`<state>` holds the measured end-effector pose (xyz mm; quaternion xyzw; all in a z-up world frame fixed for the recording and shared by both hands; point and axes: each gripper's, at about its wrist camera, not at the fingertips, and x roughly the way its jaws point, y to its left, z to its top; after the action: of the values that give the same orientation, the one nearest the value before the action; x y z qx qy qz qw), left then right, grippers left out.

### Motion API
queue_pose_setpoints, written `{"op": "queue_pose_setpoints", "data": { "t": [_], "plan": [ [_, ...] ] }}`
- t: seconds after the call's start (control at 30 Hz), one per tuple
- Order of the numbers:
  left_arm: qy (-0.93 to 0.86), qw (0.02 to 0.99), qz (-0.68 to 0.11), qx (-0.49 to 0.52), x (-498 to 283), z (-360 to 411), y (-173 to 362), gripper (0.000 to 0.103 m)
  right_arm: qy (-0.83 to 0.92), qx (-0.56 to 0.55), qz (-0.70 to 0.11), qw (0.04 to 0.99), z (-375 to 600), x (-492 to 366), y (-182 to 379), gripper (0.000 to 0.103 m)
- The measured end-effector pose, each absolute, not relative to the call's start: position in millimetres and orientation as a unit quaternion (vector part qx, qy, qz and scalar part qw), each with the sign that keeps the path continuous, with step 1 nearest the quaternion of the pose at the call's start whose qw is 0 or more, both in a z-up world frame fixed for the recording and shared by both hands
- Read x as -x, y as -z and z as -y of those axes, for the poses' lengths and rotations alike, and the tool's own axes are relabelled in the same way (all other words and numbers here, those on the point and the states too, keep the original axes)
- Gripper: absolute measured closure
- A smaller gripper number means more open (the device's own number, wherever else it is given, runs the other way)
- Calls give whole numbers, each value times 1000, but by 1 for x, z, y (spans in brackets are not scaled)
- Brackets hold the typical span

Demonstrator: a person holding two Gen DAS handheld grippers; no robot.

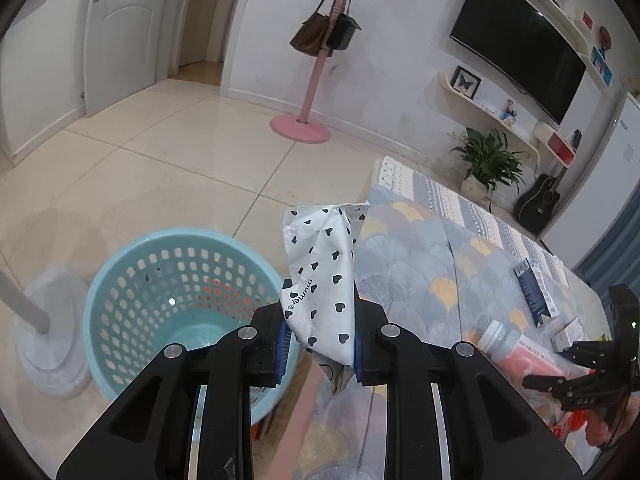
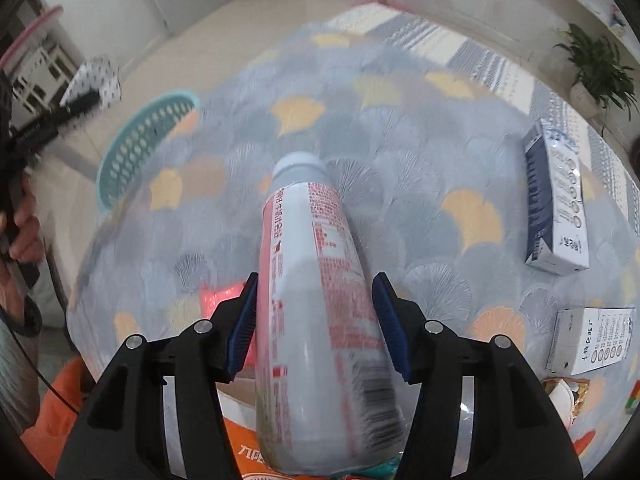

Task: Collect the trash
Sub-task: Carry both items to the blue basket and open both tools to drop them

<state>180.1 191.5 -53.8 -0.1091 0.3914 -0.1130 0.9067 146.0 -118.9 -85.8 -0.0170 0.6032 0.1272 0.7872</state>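
Plastic white-pink bottle point(image 2: 316, 300) light, slippery: we straddle mid-body, right gripper point(image 2: 316, 324) apart; left gripper point(image 1: 320, 344) clamps soft heart-print wrapper point(image 1: 324, 276).

I see white crumpled paper wrapper point(image 1: 326, 276), black heart print. Round perforated plastic basket point(image 1: 120, 276) light turquoise. My black left tool point(image 1: 319, 344), blue ribbed pads point(image 1: 282, 350); black right tool point(image 2: 316, 320) likewise. Table cloth point(image 2: 400, 152) grey-blue fan-leaf pattern, scattered yellow and orange leaves. White plastic bottle point(image 2: 316, 300), grey cap, red-printed label. Rectangular carton point(image 2: 556, 200) navy and white. Coat stand point(image 1: 306, 108) pink. Floor tiles point(image 1: 160, 168) cream.
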Motion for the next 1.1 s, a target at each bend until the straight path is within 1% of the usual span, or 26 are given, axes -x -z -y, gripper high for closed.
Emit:
{"op": "queue_pose_setpoints", "data": {
  "t": [0.13,0.2,0.33,0.43,0.53,0.7,0.83,0.97,1.1],
  "plan": [
    [114,904,-399,105,-182,-190,59,80,-128,-1,-627,768,118,-157,96,49],
    [115,902,-403,101,-181,-191,62,80,-121,-9,-634,763,118,-164,98,56],
    [112,903,-403,100,-180,-198,65,80,-121,-42,-620,774,119,-167,88,58],
    [106,905,-397,110,-179,-210,63,80,-142,-74,-589,792,109,-170,66,58],
    [98,909,-387,117,-177,-225,58,80,-167,-85,-557,809,89,-172,41,58],
    [74,921,-358,136,-174,-256,40,80,-226,-76,-493,837,29,-178,-3,58],
    [58,929,-333,151,-173,-283,24,80,-264,-67,-460,845,-24,-188,-22,58],
    [48,928,-334,157,-172,-302,27,80,-281,-52,-448,847,-74,-197,-18,58],
    [28,921,-353,159,-173,-315,48,79,-270,-42,-465,842,-109,-210,8,58]
  ]
}}
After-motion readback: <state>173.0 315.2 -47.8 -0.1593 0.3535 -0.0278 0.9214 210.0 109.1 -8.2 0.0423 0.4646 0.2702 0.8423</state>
